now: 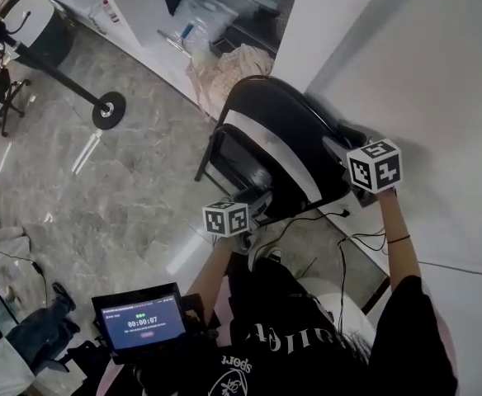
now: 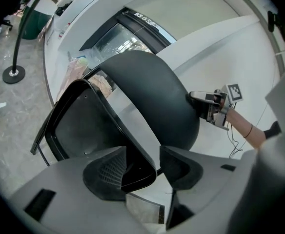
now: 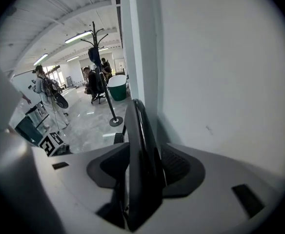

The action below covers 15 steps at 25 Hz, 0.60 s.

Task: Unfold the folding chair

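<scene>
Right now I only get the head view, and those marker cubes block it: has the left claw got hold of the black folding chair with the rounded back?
Observer: No. The left gripper is open; the seat rim of the black folding chair sits between its jaws, with a gap beside one pad.
Operator: And the right one?
Observer: The right gripper is open too, its jaws astride the backrest's thin edge.
Operator: Anybody nearby?
Observer: The right gripper view shows people by a black coat stand across the room.
</scene>
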Each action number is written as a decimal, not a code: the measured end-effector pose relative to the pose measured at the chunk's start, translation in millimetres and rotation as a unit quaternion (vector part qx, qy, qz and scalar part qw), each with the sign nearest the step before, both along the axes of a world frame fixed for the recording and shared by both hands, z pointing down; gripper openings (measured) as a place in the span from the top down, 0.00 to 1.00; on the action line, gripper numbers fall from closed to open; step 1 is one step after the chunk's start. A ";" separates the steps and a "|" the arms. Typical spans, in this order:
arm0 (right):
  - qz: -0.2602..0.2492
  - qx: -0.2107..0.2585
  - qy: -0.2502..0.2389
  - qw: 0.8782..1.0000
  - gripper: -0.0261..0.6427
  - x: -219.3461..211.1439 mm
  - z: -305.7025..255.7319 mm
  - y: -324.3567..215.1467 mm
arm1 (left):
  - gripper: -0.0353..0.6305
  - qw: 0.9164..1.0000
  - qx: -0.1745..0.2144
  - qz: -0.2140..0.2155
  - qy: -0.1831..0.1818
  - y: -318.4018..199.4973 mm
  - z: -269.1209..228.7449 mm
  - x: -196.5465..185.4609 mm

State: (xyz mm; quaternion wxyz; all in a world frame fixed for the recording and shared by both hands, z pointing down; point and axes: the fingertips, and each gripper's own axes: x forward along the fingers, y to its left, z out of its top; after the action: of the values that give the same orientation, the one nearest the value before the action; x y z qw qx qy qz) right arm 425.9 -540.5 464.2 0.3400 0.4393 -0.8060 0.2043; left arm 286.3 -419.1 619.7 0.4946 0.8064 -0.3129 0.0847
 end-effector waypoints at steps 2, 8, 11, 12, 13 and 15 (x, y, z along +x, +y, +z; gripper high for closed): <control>-0.007 -0.013 0.017 1.000 0.69 -1.1 9.5 -4.8 | 0.65 1.000 -0.015 -0.010 0.011 -10.7 7.3 4.1; 0.004 -0.044 -0.008 0.999 0.69 -5.3 27.1 -22.7 | 0.61 0.993 -0.076 -0.053 0.077 -50.9 38.5 29.6; 0.004 -0.055 -0.025 0.998 0.69 -8.1 29.5 -26.0 | 0.60 0.988 -0.097 -0.071 0.095 -67.3 51.4 34.9; 0.002 -0.061 -0.029 0.998 0.69 -9.0 30.3 -26.3 | 0.60 0.987 -0.102 -0.079 0.099 -71.4 55.2 35.3; -0.001 -0.065 -0.032 0.997 0.69 -9.8 31.1 -26.6 | 0.60 0.985 -0.107 -0.086 0.100 -74.8 59.1 35.7; -0.008 -0.071 -0.036 0.997 0.69 -10.7 33.4 -27.8 | 0.60 0.984 -0.114 -0.094 0.103 -80.7 66.3 38.7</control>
State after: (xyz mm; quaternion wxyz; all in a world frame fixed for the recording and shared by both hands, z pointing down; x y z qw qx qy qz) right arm 415.2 -568.3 497.6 0.3423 0.3997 -0.8050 0.2740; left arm 324.9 -499.8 686.0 0.6188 0.7159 -0.3231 -0.0111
